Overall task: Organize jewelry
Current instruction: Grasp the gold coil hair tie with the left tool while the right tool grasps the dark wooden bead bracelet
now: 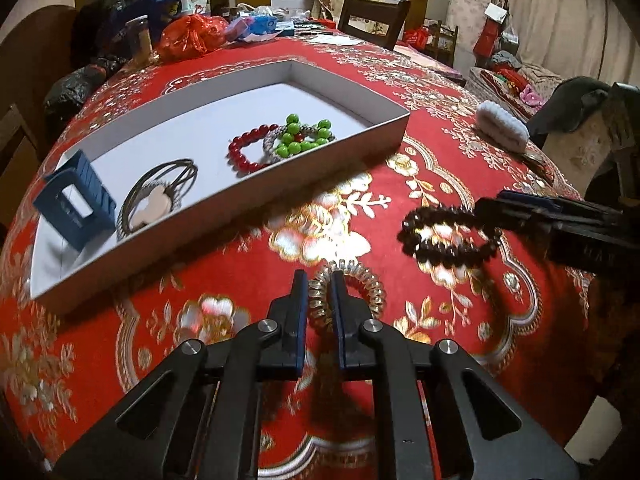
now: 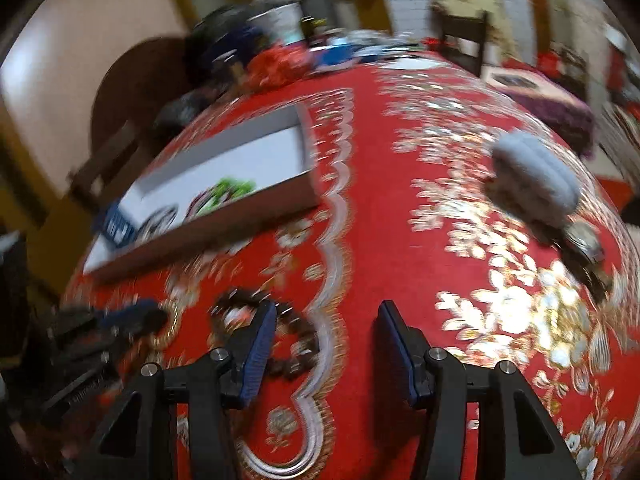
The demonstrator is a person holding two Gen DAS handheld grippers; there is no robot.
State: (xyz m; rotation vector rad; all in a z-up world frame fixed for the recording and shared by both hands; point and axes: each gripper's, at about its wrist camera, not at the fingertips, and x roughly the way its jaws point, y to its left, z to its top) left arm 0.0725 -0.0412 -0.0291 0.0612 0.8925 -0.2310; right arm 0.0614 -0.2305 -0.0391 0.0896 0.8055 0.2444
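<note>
Now | clear spiral coil band [image 1: 348, 296] in left tool [image 1: 320, 292]; dark beaded bracelet [image 1: 450, 236] nearby

The left gripper [image 1: 320, 280] is being seen as a matte black plastic frame, with two angled linkage arms pierced by triangular cut-outs and being pinned by round silver bolt heads at each joint. Its two flat fingers [image 1: 298, 312] are being faced with dark blue ribbed pads. The right gripper [image 2: 328, 316] is being shown with the same black linkage, silver pivots and blue-lined fingers [image 2: 260, 344], though its picture is being blurred. A faint embossed marking is being carried on its side.
</note>
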